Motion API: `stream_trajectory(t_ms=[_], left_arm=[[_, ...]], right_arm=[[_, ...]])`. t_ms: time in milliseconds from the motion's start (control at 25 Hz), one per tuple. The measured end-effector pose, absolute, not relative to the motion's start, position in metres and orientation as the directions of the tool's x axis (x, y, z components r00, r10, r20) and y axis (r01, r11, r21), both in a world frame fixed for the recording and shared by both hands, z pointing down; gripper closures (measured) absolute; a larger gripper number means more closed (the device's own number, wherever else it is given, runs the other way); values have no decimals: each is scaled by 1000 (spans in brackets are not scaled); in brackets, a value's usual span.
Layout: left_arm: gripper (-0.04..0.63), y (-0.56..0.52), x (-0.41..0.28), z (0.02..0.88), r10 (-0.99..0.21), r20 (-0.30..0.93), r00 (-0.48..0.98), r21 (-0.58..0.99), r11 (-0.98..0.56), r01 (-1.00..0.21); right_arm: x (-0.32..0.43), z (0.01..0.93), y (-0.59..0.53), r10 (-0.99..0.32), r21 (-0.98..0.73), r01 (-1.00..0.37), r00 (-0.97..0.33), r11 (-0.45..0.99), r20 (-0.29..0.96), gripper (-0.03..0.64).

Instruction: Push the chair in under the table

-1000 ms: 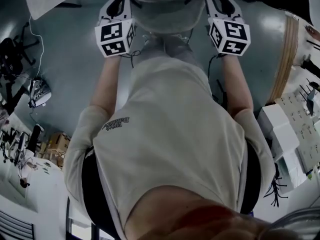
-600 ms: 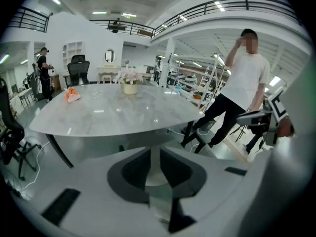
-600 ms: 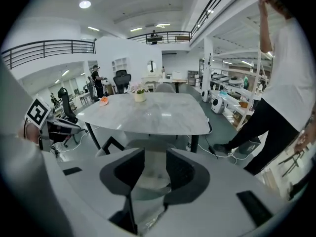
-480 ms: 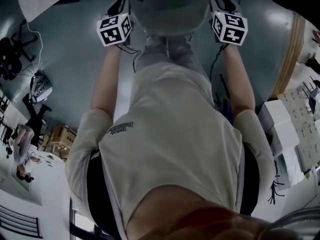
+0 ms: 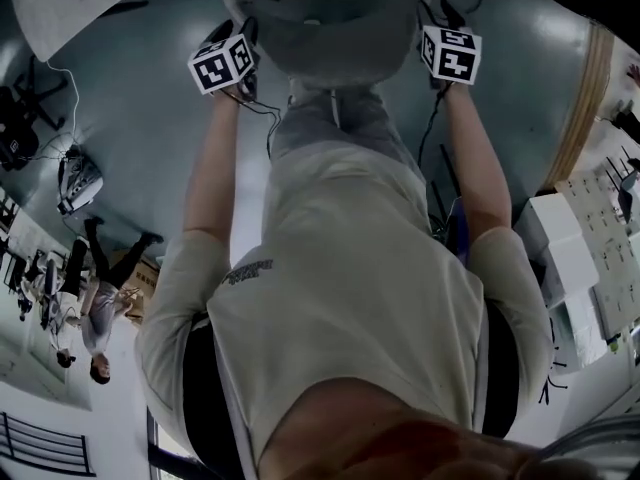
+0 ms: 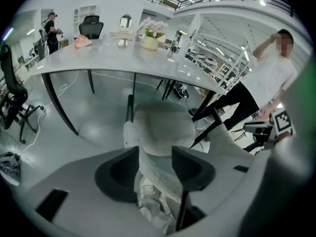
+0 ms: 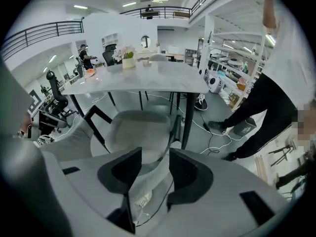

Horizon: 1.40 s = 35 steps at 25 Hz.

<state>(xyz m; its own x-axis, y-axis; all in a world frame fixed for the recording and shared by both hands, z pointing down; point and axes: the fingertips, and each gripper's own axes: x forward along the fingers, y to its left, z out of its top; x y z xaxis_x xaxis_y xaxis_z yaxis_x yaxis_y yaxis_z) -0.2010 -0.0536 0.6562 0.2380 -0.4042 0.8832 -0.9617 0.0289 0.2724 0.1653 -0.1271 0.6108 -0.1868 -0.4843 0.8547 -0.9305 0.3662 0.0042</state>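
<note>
Chair (image 6: pixel 158 127) being straddled at the backrest for the push

Seat is being presented toward the table (image 6: pixel 98 65). It is standing just in front of the tabletop's near edge and is not yet tucked beneath it, so the push is judged not to have been made. The backrest (image 5: pixel 330 38) is being approached from behind and above, so that force can be passed straight toward the table. Its top rim is being straddled near one end by the left gripper (image 6: pixel 155 156) and near the other by the right gripper (image 7: pixel 154 157).

The jaws of both have just been opening, the left widely. In each gripper view the pale rim is lying between the dark fingers (image 6: pixel 118 177), which are standing apart and are not being seen to pinch it. The wide spacing of the two grippers is presumably being chosen so that the chair is being kept from swivelling as it is driven in.

A table leg (image 6: pixel 59 105) is standing left of the seat and is to be cleared. Farther out, a flowerpot (image 6: pixel 149 41) is resting on the tabletop, and cables (image 7: pixel 213 136) are trailing over the floor (image 6: pixel 94 127).
</note>
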Motion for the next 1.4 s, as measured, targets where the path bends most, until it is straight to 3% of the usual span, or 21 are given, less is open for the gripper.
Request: stream_trajectory(t_ms=[640,1120,1400], left_arm=[[390,-43,-199,727,-307,917,254,312,160,-936],[390,-50,-202,743,-292,918,269,323,156,-933],[402,-50,-204,752,-296,927,231,302,221,-927]], right_arm=[[184,714,-103,-284,-133,-970,-188,203,940,351],[170,741,-108,-257,-175,-973,-209,149,944,356],[172,748,-109,-225,-145,-975,-181,168,957,397]])
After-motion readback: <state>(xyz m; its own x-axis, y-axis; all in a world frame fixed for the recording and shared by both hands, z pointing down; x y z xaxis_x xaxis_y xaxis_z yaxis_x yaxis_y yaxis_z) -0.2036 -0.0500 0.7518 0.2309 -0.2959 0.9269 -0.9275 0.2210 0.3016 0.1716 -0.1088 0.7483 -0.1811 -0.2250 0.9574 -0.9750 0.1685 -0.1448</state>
